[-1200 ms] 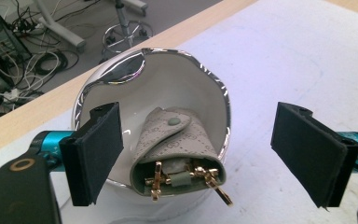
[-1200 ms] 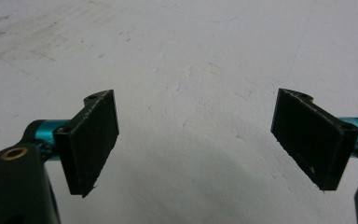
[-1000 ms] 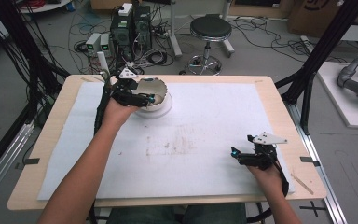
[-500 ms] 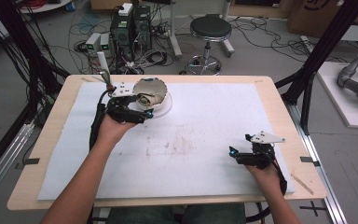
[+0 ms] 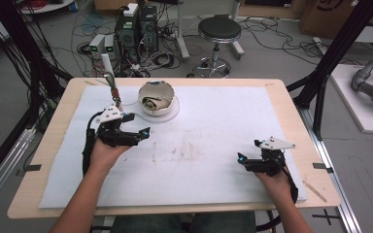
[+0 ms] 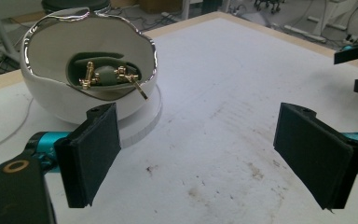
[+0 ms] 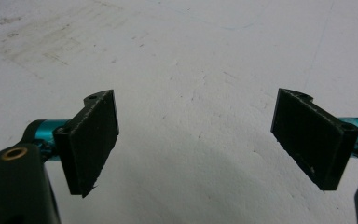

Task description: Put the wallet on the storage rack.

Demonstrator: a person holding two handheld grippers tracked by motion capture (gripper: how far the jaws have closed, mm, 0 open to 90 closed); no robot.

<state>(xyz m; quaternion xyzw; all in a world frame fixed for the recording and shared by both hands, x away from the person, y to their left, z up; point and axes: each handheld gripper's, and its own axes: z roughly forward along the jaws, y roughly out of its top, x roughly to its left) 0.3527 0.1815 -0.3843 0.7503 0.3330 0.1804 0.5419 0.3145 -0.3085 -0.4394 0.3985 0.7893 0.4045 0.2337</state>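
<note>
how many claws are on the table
2. The left black two-jaw claw sits open beside the white eggshell-shaped bowl; the right black two-jaw claw is open over the white mat, near its right edge.

Glossy white ceramic bowl [image 6: 88,70] with chrome rim; matt, stained white mat [image 5: 209,160].

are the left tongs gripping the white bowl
No, the left tongs stand open and empty, short of the white bowl on its round base.

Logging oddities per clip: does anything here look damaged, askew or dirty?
The white bowl has a jagged, eggshell-like silver rim, probably by design; gold pieces lie inside. The white mat carries brownish smudges near its middle. Otherwise nothing stands out.
</note>
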